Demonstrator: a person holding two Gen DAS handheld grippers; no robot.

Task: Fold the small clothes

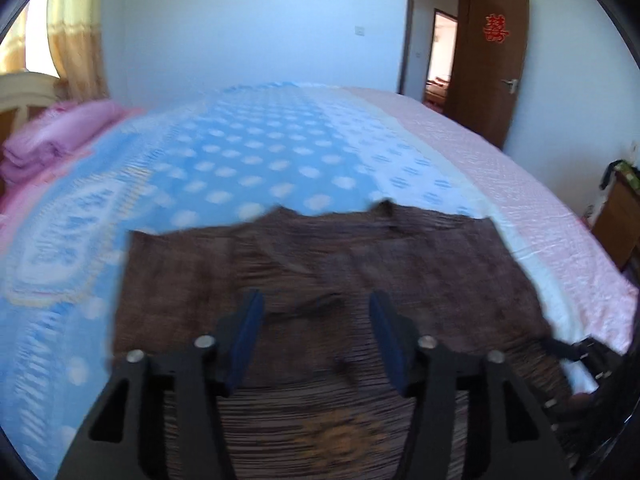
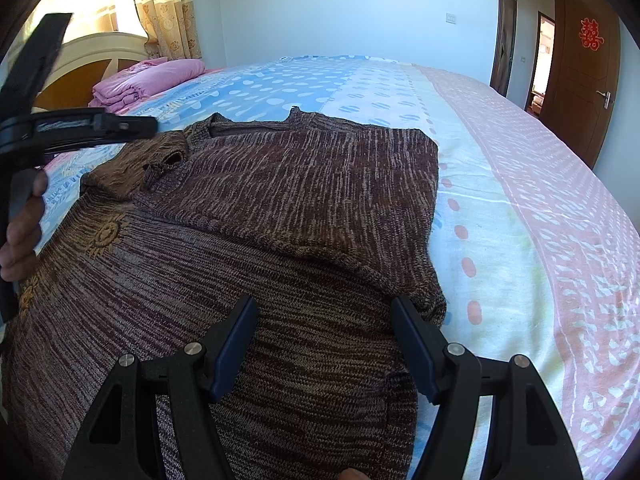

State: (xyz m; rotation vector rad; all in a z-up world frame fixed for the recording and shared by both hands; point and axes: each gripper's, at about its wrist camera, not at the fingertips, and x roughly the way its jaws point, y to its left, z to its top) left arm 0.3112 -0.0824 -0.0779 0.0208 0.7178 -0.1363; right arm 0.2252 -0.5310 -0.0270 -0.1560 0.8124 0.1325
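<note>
Bedding in blue, white and pink covered the bed (image 2: 520,208), and the brown knit sweater (image 2: 280,208) was spread at its near edge, sleeves already folded inward. No container was seen. The right hand-held gripper (image 2: 324,320) was held spread above the hem at 6 o'clock, pinching nothing. The left hand-held gripper (image 1: 316,316), blurred, was likewise spread and empty. The hem would best be pinched at both corners and carried evenly toward the collar at 12 o'clock.
</note>
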